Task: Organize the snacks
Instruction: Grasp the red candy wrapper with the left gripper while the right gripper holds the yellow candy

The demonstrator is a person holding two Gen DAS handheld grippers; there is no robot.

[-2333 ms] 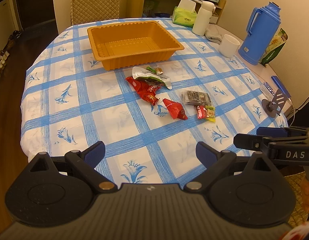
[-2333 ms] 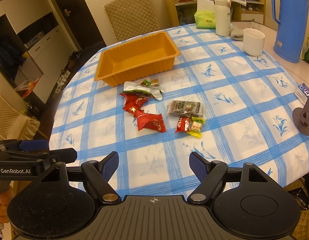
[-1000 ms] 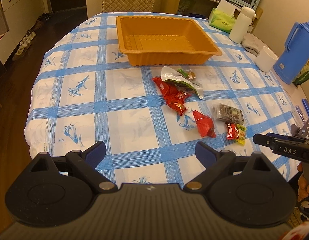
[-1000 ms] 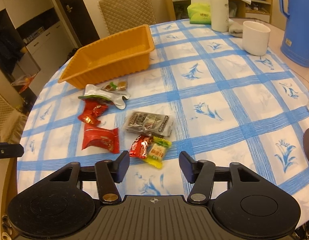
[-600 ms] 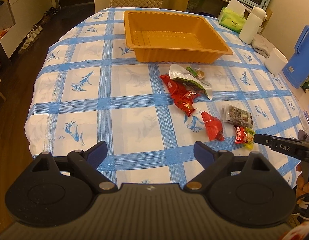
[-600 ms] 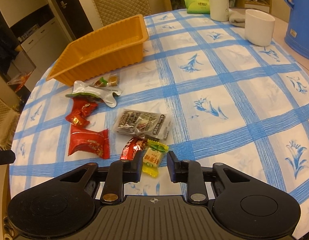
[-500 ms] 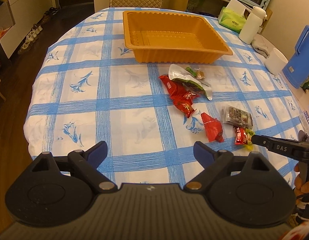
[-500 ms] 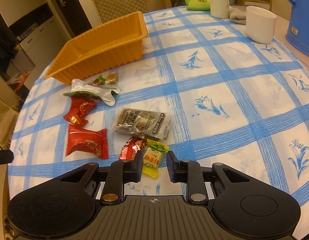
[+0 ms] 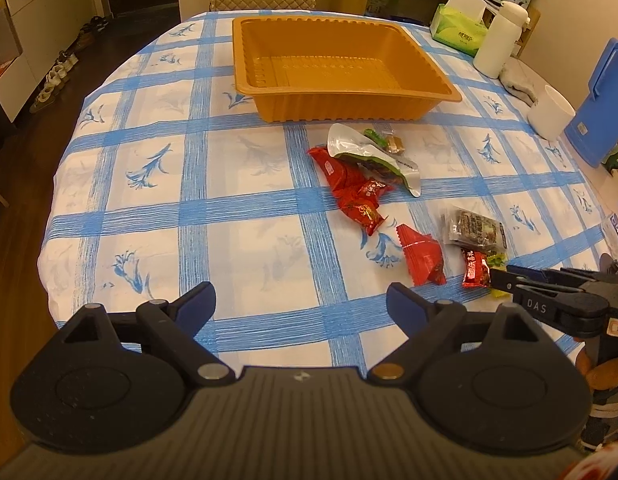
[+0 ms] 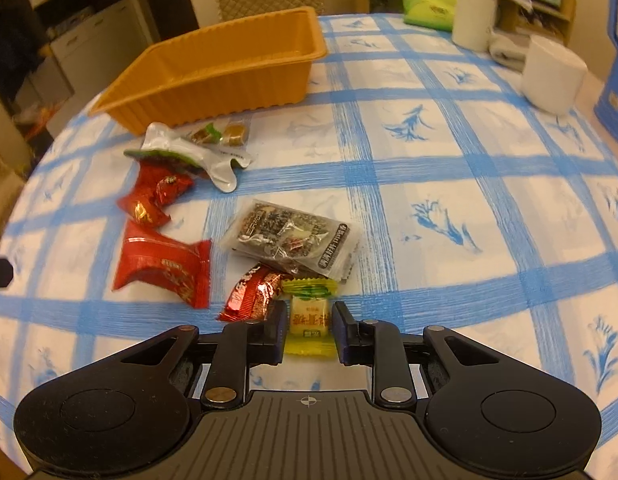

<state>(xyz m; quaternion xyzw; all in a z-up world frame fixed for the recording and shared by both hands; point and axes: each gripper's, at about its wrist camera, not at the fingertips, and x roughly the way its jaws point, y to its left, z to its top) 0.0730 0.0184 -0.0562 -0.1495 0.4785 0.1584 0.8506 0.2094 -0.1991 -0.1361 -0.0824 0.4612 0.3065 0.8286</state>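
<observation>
Here, a small yellow-wrapped candy (image 10: 311, 322) was seen lying on the blue-and-white checked tablecloth (image 10: 449, 208), set between the two fingers of the right gripper (image 10: 310, 330). The jaws had just been closing and were drawn narrow around the wrapper, the pads standing just beside or against its two edges; whether they pressed on it could not be told. A small shiny red candy (image 10: 253, 292) was found just beside the yellow one, touching its upper corner, and a clear packet with dark printed contents (image 10: 289, 240) lay just beyond both. A flat red sachet (image 10: 161, 268) was placed further to the left, with crumpled red wrappers (image 10: 155, 198) and a torn silver pouch (image 10: 189, 154) nearer the empty ribbed orange plastic tray (image 10: 225, 68). The left gripper (image 9: 301, 304) was held wide apart above the near table edge, with nothing between its fingers. A white cup (image 10: 553, 76) stood well apart, at the far right.
</observation>
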